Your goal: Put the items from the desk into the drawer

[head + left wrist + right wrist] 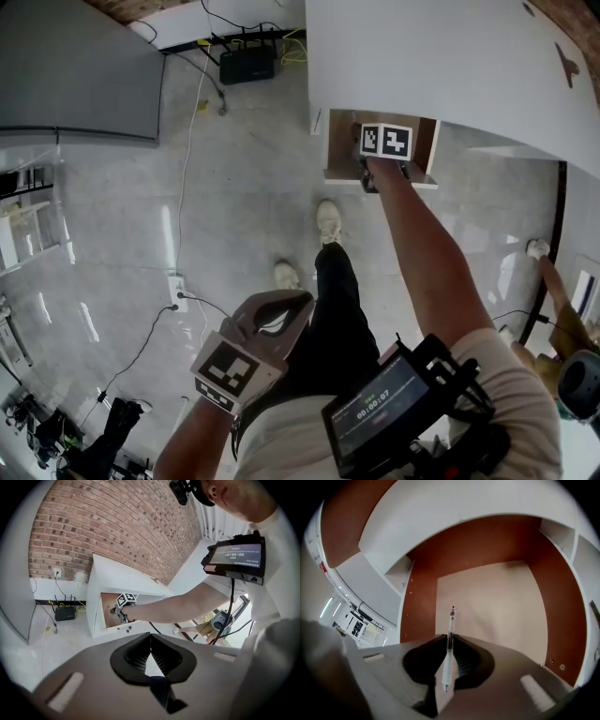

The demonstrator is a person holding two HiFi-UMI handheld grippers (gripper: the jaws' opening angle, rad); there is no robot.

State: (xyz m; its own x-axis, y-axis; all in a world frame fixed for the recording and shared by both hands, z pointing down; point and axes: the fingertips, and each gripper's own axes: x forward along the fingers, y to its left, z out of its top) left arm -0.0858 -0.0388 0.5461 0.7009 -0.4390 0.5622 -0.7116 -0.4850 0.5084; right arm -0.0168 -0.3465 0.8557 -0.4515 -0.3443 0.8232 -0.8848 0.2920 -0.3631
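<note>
Clear plastic, so I judge it light, stiff and slippery, the pen (448,651) sits pinched mid-barrel, a sound hold, in my right gripper (449,638), tip toward twelve o'clock above the drawer (487,597); my left gripper (150,644) is closed, empty.

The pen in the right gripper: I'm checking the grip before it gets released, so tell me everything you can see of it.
The pen is slim, with a clear, plastic-looking barrel, a dark section where the pads meet it and a small dark tip. The right gripper is shut on it near mid-length, so it lies along the jaws with its tip pointing ahead into the open drawer, over the pale bottom between reddish-brown walls. Only the pads visibly touch it; whether the tip touches the bottom cannot be told.
</note>
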